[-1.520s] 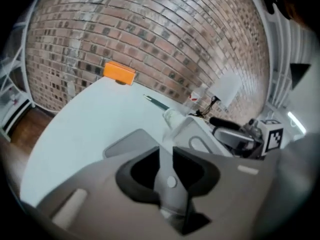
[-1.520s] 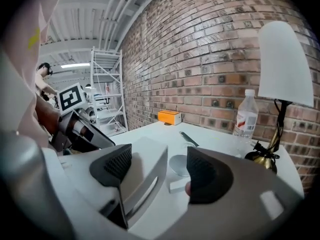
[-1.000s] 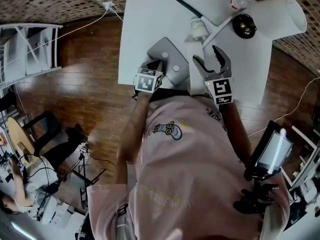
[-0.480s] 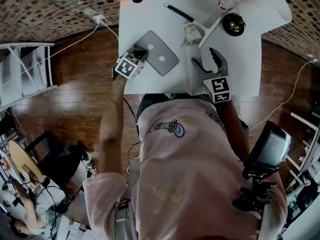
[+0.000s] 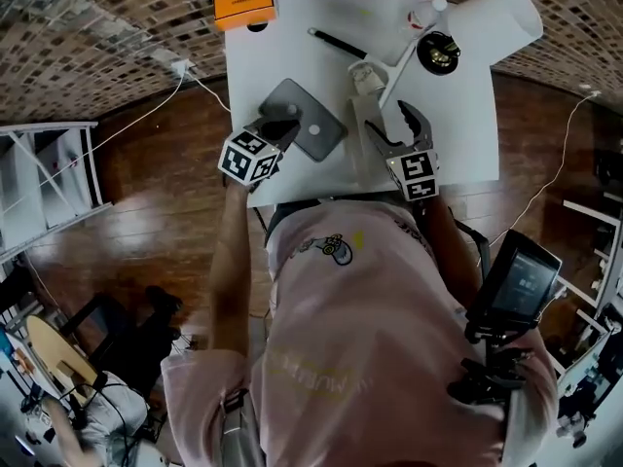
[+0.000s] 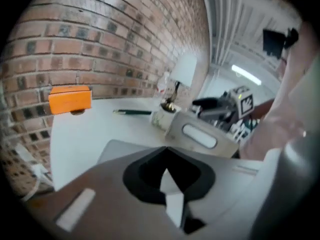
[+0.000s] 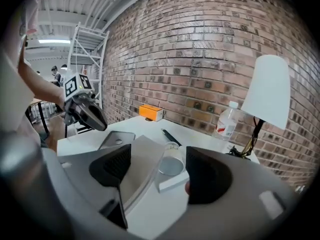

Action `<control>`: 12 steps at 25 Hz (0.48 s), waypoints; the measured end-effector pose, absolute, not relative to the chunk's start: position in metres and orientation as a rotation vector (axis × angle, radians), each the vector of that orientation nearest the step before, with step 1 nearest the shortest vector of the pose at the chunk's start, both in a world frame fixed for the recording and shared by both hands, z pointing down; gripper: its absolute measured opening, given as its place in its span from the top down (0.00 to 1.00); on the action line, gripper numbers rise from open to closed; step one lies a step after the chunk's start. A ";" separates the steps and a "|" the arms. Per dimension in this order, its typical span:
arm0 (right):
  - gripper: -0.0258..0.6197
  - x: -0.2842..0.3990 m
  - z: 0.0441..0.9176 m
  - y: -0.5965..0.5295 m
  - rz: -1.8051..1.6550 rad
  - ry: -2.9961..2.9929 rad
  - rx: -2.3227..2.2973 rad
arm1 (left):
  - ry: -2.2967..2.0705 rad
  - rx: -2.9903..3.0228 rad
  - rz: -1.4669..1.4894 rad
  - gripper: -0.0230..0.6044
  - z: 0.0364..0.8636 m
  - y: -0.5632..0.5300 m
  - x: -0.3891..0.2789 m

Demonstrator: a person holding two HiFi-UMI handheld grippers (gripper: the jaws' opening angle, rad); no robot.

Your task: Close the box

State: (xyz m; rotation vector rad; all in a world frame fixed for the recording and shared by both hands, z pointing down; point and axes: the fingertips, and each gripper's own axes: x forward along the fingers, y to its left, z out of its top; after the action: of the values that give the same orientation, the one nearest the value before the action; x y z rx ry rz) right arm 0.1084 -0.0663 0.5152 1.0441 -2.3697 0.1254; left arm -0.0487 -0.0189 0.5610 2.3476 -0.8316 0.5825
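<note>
The left hand-held gripper (image 6: 166, 151) has its jaws pressed together with nothing caught in them. It hangs just above the near corner of a flat grey lid (image 5: 304, 120), which lies on the white surface (image 5: 448, 115). The grey box (image 6: 200, 134) stands just to the right of that lid – an oval slot shows in the side facing the left gripper. The right hand-held gripper (image 7: 159, 156) is spread wide over the box's near end; the box's edge sits between the jaws, close to the left pad and clear of the right one. Past it stand a glass (image 7: 171, 160) and a plastic bottle (image 7: 226, 121), with a lamp (image 5: 496, 17) at the far right corner. A dark pen (image 5: 336, 42) lies further back – and an orange box (image 5: 243, 6) sits at the far left edge by the brick wall
</note>
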 end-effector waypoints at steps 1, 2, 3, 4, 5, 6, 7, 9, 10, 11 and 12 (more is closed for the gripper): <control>0.43 0.110 0.519 -0.065 0.162 -2.365 1.025 | -0.789 2.352 0.376 0.96 0.538 -0.014 -0.031; 0.43 0.113 0.523 -0.062 0.219 -2.365 0.990 | -0.713 2.331 0.167 0.96 0.517 -0.009 -0.013; 0.43 0.116 0.526 -0.058 0.296 -2.376 0.947 | -0.619 2.284 -0.016 0.95 0.500 -0.005 0.006; 0.43 0.119 0.527 -0.052 0.396 -2.399 0.905 | -0.531 2.219 -0.150 0.87 0.489 -0.003 0.023; 0.43 0.122 0.527 -0.045 0.519 -2.432 0.863 | -0.463 2.155 -0.232 0.76 0.483 -0.004 0.037; 0.43 0.123 0.527 -0.037 0.667 -2.468 0.814 | -0.420 2.110 -0.277 0.67 0.484 -0.006 0.050; 0.43 0.123 0.528 -0.028 0.827 -2.498 0.754 | -0.399 2.087 -0.296 0.66 0.490 -0.011 0.061; 0.43 0.120 0.536 -0.009 1.081 -2.527 0.625 | -0.399 2.071 -0.275 0.59 0.502 -0.022 0.078; 0.43 0.118 0.542 -0.001 1.146 -2.531 0.569 | -0.393 2.065 -0.248 0.52 0.507 -0.025 0.087; 0.43 0.116 0.547 0.007 1.182 -2.534 0.522 | -0.375 2.054 -0.213 0.50 0.512 -0.027 0.098; 0.43 0.114 0.550 0.013 1.207 -2.539 0.485 | -0.355 2.035 -0.177 0.48 0.519 -0.028 0.109</control>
State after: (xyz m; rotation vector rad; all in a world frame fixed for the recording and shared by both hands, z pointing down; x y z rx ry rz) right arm 0.1144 0.0129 0.5502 0.4847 -2.5393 1.2074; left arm 0.1092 -0.0275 0.5186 2.0346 -0.3546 -0.1766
